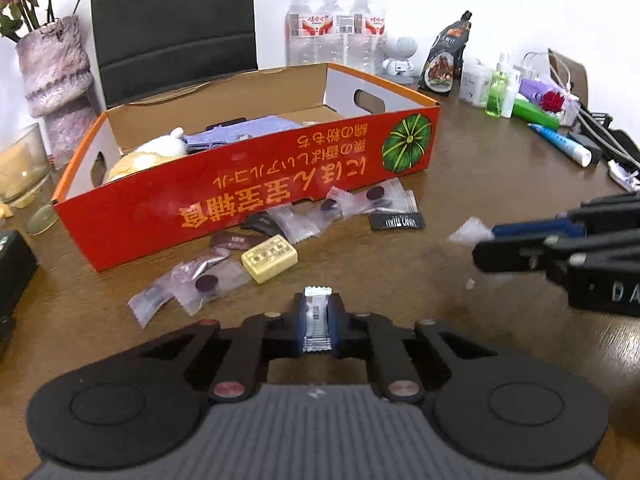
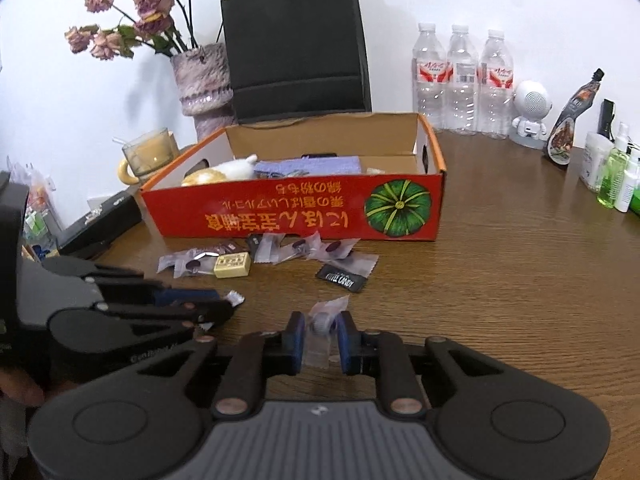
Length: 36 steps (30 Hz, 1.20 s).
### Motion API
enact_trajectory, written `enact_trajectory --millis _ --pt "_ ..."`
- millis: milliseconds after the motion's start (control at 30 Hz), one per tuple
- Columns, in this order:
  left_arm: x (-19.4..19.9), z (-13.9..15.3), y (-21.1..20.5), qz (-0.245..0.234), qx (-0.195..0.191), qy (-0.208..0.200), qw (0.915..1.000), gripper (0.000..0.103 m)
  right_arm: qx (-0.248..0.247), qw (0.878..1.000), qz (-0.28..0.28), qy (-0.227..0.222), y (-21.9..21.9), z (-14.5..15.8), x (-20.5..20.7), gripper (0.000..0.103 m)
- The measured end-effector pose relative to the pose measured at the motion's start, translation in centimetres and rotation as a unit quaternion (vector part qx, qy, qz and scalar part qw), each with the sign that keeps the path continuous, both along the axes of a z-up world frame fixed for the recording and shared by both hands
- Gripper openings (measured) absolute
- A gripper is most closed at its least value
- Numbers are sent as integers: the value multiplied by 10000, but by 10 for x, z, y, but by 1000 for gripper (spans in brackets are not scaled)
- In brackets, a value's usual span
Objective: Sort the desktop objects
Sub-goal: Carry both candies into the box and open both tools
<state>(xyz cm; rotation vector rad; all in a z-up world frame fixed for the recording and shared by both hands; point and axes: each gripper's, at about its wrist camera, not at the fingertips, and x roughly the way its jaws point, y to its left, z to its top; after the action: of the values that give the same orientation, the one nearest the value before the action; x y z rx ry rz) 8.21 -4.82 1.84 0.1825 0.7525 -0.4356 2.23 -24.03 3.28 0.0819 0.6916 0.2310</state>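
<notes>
From the left gripper's camera, the left gripper (image 1: 316,326) is clamped on a small silver-and-white sachet (image 1: 317,320), held upright between the pads, just above the table (image 1: 460,168). It looks feather-light, crinkly and slick, so I'd judge that a pinch across the flat middle, as here, suits it best. Beyond lies the orange cardboard box (image 1: 256,196), open-topped, holding a purple cloth (image 1: 236,132) and a pale soft toy (image 1: 160,148). Loose sweets (image 1: 280,224) lie scattered against its front wall.

From the right gripper's camera, the right gripper (image 2: 320,338) grips a clear wrapper with a dark sweet inside (image 2: 322,326), jaws closed on it. The film is soft and slippery; the sweet itself seems the firmest place to squeeze. The box (image 2: 296,208) sits well ahead, partly filled, with room at its right end.
</notes>
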Motion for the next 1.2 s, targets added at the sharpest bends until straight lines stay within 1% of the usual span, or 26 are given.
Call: enact_trajectory --millis 33,67,167,200,267,300,333,400,467,533,567,600,667,767,833,867,900,933,967,1000,1033,1067,1100,1133,1167,1200 --pt "-4 4 1 39 -52 -6 10000 10 13 10000 1 -46 -1 3 -3 16" --pt "-8 14 4 99 -203 -83 9997 10 16 9999 23 -124 -2 8 -6 16" --pt "-16 60 21 305 -805 -410 9954 10 -6 9990 85 -439 -3 29 -10 16" --pt "-13 75 26 359 -966 -493 9935 10 -21 9982 74 -599 -4 42 -7 16" --pt "11 102 34 438 -1129 -588 9909 10 -109 9958 43 -909 -5 70 6 16" --pt "31 111 35 522 -1099 -588 9908 10 -144 9944 35 -1042 -5 83 15 16" --pt "54 117 36 654 -1067 -555 9906 10 -134 9940 56 -1087 -4 96 29 16" --pt "100 129 37 916 -1003 -489 9895 10 -5 9956 127 -931 -5 117 73 16" --pt "154 129 40 1246 -920 -265 9876 11 -114 9984 35 -559 -3 120 128 16" --pt "198 116 42 1614 -847 28 9832 11 -220 9996 -69 -173 -1 121 182 16" --pt "215 110 44 1754 -828 133 9809 11 -250 9996 -134 56 -2 114 203 16" --pt "225 104 45 1785 -815 175 9804 11 -228 9993 -135 251 -4 105 221 16" --pt "239 93 43 1719 -714 220 9823 11 -189 9982 -132 548 -5 89 249 16" --pt "258 77 41 1639 -553 291 9845 11 -279 9967 -185 746 -3 65 281 16" --pt "266 68 41 1679 -498 396 9837 13 -328 9951 -261 890 -1 52 295 18" --pt "268 64 43 1731 -494 412 9828 17 -375 9943 -313 950 0 47 301 20" --pt "270 61 46 1778 -507 399 9820 35 -440 9929 -391 1037 0 42 305 33" --pt "271 59 49 1787 -519 395 9817 47 -488 9914 -467 1118 0 38 310 40" --pt "271 58 51 1775 -523 384 9820 62 -480 9907 -527 1162 -1 36 312 51" --pt "270 58 52 1738 -514 357 9828 64 -461 9907 -556 1153 -3 36 311 56" --pt "269 59 53 1697 -487 359 9836 64 -443 9907 -585 1144 -4 37 310 58" --pt "266 62 53 1695 -459 388 9837 67 -421 9906 -608 1149 -6 37 309 61" --pt "263 64 53 1706 -435 420 9835 74 -393 9902 -609 1198 -6 39 307 66" --pt "261 67 53 1718 -410 453 9832 77 -381 9898 -594 1236 -6 41 304 67" --pt "258 69 52 1730 -386 485 9830 82 -398 9896 -576 1253 -5 45 300 68" --pt "255 71 51 1731 -336 535 9829 85 -417 9894 -556 1276 -4 48 296 71"
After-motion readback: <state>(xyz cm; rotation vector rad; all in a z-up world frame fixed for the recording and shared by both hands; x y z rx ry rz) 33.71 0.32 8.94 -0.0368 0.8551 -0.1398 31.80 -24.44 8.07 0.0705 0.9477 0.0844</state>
